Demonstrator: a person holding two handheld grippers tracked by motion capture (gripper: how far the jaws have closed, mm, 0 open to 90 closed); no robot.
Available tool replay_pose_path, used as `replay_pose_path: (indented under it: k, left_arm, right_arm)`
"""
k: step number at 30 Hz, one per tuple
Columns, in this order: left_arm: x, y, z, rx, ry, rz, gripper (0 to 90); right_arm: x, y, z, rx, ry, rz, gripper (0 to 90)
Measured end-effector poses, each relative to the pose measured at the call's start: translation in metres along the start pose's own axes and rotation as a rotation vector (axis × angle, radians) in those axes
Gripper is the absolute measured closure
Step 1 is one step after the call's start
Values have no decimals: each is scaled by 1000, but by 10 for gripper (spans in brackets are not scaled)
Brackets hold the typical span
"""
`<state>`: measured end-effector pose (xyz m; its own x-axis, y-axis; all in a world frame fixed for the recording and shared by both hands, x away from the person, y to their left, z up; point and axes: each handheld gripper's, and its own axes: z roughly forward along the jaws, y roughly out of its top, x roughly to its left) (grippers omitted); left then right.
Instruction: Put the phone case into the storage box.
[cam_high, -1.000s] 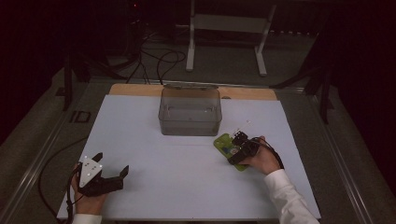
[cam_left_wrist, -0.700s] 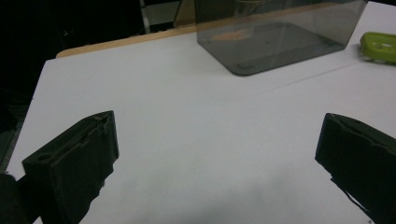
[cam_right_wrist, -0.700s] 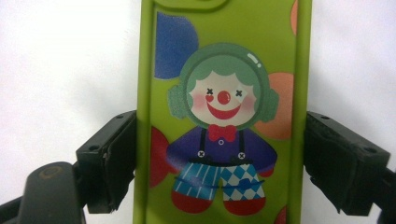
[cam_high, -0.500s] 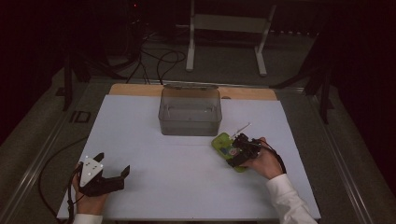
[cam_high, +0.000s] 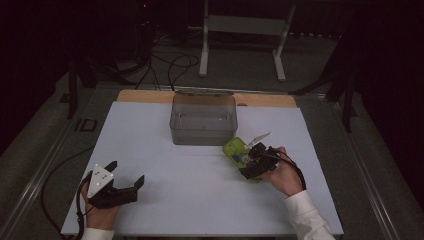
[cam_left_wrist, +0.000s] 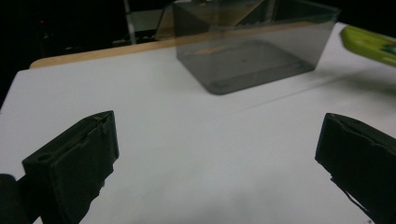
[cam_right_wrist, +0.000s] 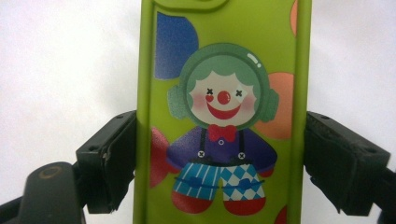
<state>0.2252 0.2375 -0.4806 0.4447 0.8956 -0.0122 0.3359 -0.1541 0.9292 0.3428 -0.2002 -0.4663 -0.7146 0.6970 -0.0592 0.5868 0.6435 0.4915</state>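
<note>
A lime green phone case (cam_right_wrist: 224, 107) with a clown printed on it sits between the jaws of my right gripper (cam_right_wrist: 219, 163), whose pads press its two long edges. In the high view the case (cam_high: 234, 149) hangs tilted a little above the white board, just right of the clear bin, with my right gripper (cam_high: 252, 162) shut on it. My left gripper (cam_high: 125, 175) rests at the board's near left corner, jaws wide apart with nothing between them. Its own view has the two black pads (cam_left_wrist: 79, 154) spread over bare board, and the case's edge (cam_left_wrist: 369, 42) far right.
A clear smoky plastic bin (cam_high: 202, 119) stands at the back middle of the white board (cam_high: 165, 165), and nothing shows inside it (cam_left_wrist: 252, 51). A wooden strip (cam_high: 145, 96) edges the board's far side. Cables and a metal stand lie on the dark floor beyond.
My right gripper has lifted the green case off the board and carried it slightly left, toward the bin. The left gripper has stayed where it was.
</note>
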Motion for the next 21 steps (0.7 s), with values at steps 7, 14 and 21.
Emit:
replay_pose_path:
  k: [7,14,21]
  left_arm:
    - [-9,10,3,2,-38,-2,0]
    - [-15,17,13,48,-54,-7,0]
    - [-18,25,24,75,-77,-25,0]
  right_arm:
    - [9,6,-5,-77,-18,-4,161]
    - [14,9,-13,-151,-50,-3,161]
    - [22,15,-17,-218,-62,-16,161]
